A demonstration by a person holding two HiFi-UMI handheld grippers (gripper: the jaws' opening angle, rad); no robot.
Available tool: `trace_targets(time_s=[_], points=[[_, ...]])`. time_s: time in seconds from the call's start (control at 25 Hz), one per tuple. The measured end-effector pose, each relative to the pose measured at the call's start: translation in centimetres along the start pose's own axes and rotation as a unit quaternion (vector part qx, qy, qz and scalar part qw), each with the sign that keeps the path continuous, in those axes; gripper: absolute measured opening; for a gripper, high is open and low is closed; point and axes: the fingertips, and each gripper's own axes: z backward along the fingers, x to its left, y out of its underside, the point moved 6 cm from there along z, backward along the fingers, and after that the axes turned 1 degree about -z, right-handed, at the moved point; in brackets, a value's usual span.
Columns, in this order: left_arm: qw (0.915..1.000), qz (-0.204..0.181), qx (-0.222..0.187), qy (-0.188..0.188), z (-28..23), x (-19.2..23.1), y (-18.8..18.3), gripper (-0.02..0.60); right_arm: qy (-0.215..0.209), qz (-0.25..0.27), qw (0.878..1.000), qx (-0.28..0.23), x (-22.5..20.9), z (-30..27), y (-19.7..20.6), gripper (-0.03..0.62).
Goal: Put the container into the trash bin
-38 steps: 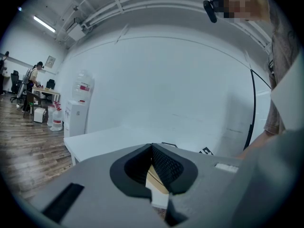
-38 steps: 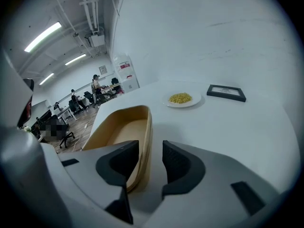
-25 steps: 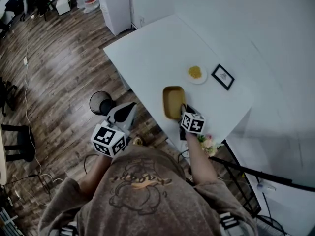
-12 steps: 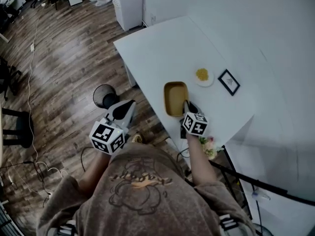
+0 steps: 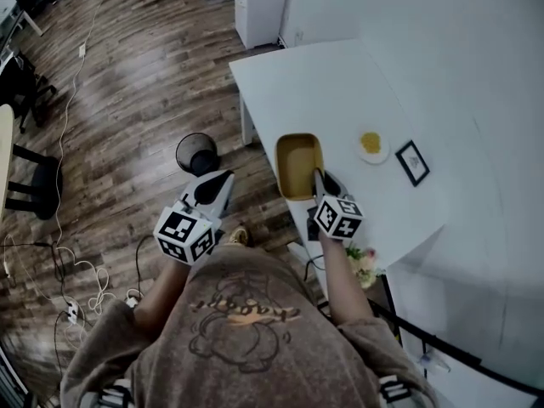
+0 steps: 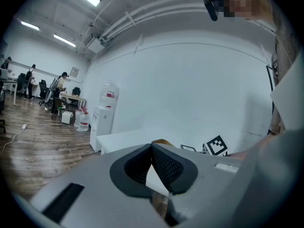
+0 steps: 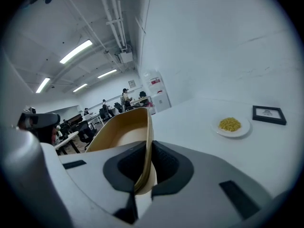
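Observation:
The tan rectangular container (image 5: 299,161) hangs tilted just above the white table's (image 5: 340,92) left edge. My right gripper (image 5: 319,177) is shut on its near wall. In the right gripper view that thin wall (image 7: 142,141) runs between the pads of the right gripper (image 7: 148,163). The black trash bin (image 5: 197,153) stands on the wood floor to the left of the table. My left gripper (image 5: 212,187) hovers over the floor just below the bin, shut and holding nothing. In the left gripper view, the left gripper (image 6: 153,148) has its pads meeting at the tips.
A white plate with yellow food (image 5: 371,145) and a small black picture frame (image 5: 413,161) lie on the table right of the container. Both also show in the right gripper view: the plate (image 7: 230,126) and the frame (image 7: 269,114). A white cabinet (image 5: 259,7) stands beyond the table. Cables (image 5: 76,270) lie on the floor at left.
The right gripper has lifted the container off the table and carried it toward the table's left edge. The left gripper has shifted closer to the bin.

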Motion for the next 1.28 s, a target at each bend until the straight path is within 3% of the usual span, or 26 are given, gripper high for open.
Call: trace_targets(time_s=[0.28, 0.72, 1.04, 1.28], points=[[0.9982, 0.016, -0.013, -0.057, 3.6, 1.2, 1.2, 0.003, -0.078, 0.017, 0.997, 0.014, 5.2, -1.4, 0.3, 0.025], [0.9887, 0.033, -0.022, -0.144, 9.9, 1.7, 5.1, 0.003, -0.165, 0.044, 0.984, 0.043, 11.1, -2.4, 3.8, 0.025], [0.9788, 0.042, -0.045, -0.195, 12.9, 1.5, 7.5, 0.003, -0.202, 0.054, 0.975, 0.069, 13.2, -2.9, 7.7, 0.026], [0.9738, 0.048, -0.054, -0.216, 14.1, 2.6, 8.0, 0.003, -0.217, 0.06, 0.971, 0.081, 14.7, -3.9, 8.1, 0.026]])
